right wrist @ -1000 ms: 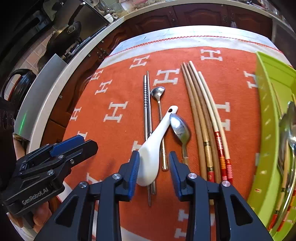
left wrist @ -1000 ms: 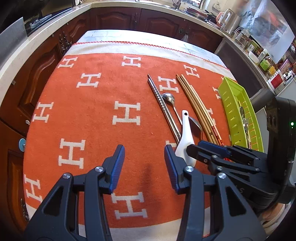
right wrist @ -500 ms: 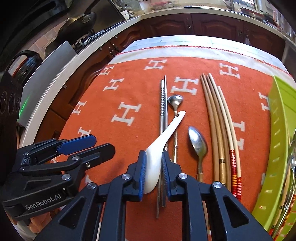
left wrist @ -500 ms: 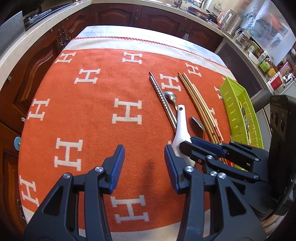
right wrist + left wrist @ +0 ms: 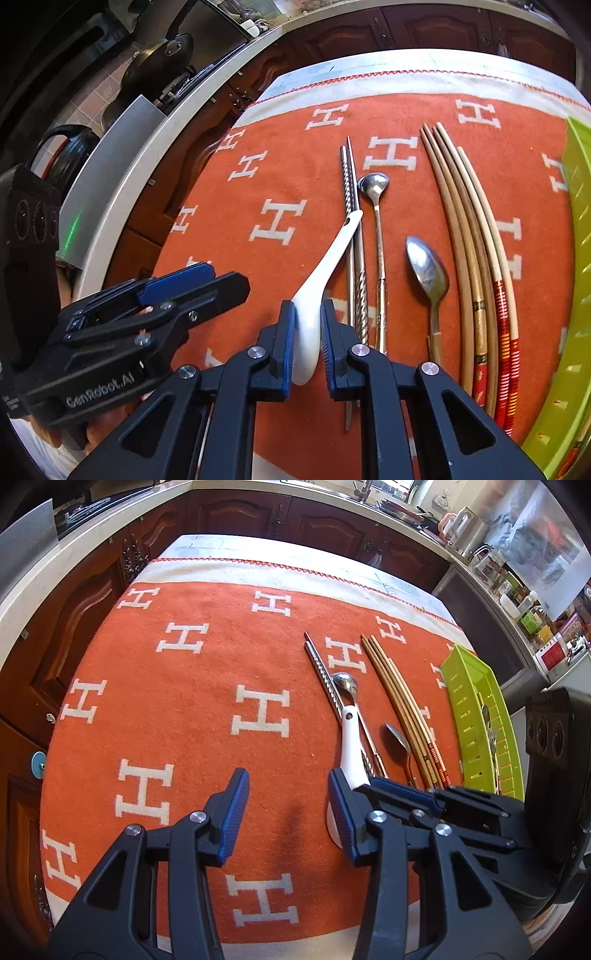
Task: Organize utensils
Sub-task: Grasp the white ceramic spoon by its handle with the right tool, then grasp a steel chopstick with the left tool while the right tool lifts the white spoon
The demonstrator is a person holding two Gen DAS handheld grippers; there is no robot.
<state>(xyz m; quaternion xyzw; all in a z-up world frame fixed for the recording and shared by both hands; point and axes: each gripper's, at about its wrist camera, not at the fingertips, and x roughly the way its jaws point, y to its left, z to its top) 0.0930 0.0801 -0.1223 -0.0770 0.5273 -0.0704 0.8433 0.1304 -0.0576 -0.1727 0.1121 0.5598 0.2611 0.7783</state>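
Note:
My right gripper is shut on the bowl end of a white ceramic spoon, lifted and tilted, its handle pointing away over the metal chopsticks. The spoon also shows in the left wrist view. A small metal spoon, a larger metal spoon and several wooden chopsticks lie on the orange cloth. My left gripper is open and empty above the cloth, left of the right gripper.
A green slotted tray holding some utensils sits at the cloth's right edge; it also shows in the right wrist view. Dark wooden cabinets and a countertop surround the table. Kitchen clutter stands at the back right.
My right gripper closed on the white spoon and raised it off the cloth, so the handle now tilts left. My left gripper stayed open and drew back slightly.

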